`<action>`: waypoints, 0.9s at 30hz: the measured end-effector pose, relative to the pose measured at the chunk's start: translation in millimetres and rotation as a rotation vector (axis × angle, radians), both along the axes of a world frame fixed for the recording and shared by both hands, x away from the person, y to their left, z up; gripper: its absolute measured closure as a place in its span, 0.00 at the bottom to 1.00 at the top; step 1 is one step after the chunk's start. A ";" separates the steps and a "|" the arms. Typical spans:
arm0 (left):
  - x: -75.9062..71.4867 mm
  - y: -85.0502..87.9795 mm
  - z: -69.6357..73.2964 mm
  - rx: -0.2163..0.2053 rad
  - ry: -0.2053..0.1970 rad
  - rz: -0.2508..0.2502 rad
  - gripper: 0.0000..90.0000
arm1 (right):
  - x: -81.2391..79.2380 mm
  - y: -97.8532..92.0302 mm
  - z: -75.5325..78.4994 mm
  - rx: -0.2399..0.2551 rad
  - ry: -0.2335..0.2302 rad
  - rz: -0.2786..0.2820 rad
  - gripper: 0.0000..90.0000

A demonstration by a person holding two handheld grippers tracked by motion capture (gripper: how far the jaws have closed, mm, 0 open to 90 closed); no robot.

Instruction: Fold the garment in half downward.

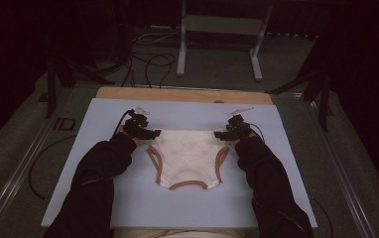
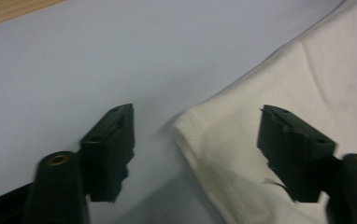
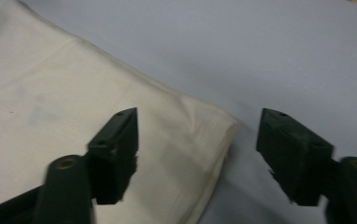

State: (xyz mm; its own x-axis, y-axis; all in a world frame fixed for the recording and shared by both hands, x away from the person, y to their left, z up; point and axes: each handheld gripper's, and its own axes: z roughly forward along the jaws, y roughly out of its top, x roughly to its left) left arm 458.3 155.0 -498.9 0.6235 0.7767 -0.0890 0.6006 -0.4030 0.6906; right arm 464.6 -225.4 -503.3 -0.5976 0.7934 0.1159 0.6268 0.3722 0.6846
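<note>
On the pale blue table (image 1: pixel 103 188), a cream garment (image 1: pixel 187 153) with orange-brown trim lies flat between two hand-held grippers.

The left gripper (image 2: pixel 195 135) has its jaws spread wide over the garment's upper left corner, pads clear of the cloth. The right gripper (image 3: pixel 197 140) stands just as wide over the upper right corner, which lies loose between its jaws.
</note>
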 end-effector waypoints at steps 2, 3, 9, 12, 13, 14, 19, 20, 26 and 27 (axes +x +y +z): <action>-0.2 2.2 1.7 -0.031 0.023 -0.022 0.19 | -0.4 -1.2 0.2 0.012 0.000 0.001 0.24; -0.4 3.1 2.5 -0.040 0.027 -0.032 0.12 | -0.6 -1.6 0.4 0.025 0.007 -0.001 0.20; -7.9 5.9 7.3 -0.056 0.027 -0.106 0.00 | -6.1 -2.4 4.0 0.050 0.008 0.029 0.12; -13.0 9.3 11.1 -0.067 0.012 -0.129 0.00 | -9.2 -2.9 7.8 0.060 0.005 0.035 0.11; -14.8 10.5 12.5 -0.071 0.005 -0.138 0.00 | -10.3 -3.0 9.0 0.059 -0.004 0.035 0.11; -16.4 11.8 13.8 -0.072 0.000 -0.150 0.00 | -11.5 -3.1 10.3 0.057 -0.008 0.039 0.11; -24.9 16.8 18.7 -0.085 -0.026 -0.178 0.00 | -15.9 -1.8 16.6 0.046 -0.033 0.047 0.11; -26.4 17.9 19.7 -0.086 -0.031 -0.183 0.00 | -16.6 -1.0 17.7 0.050 -0.036 0.048 0.11; -34.4 21.6 25.4 -0.093 -0.048 -0.204 0.00 | -18.9 3.0 21.7 0.046 -0.049 0.064 0.11; -36.0 22.3 26.6 -0.095 -0.055 -0.205 0.00 | -19.0 3.6 22.2 0.043 -0.050 0.065 0.11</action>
State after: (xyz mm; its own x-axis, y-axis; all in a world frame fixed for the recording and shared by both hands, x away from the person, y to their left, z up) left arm 422.3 177.3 -472.3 0.7734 0.6230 -0.1172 0.4732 -0.4444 0.7606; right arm 445.6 -221.8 -481.1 -0.6537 0.7475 0.1177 0.5668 0.3806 0.7307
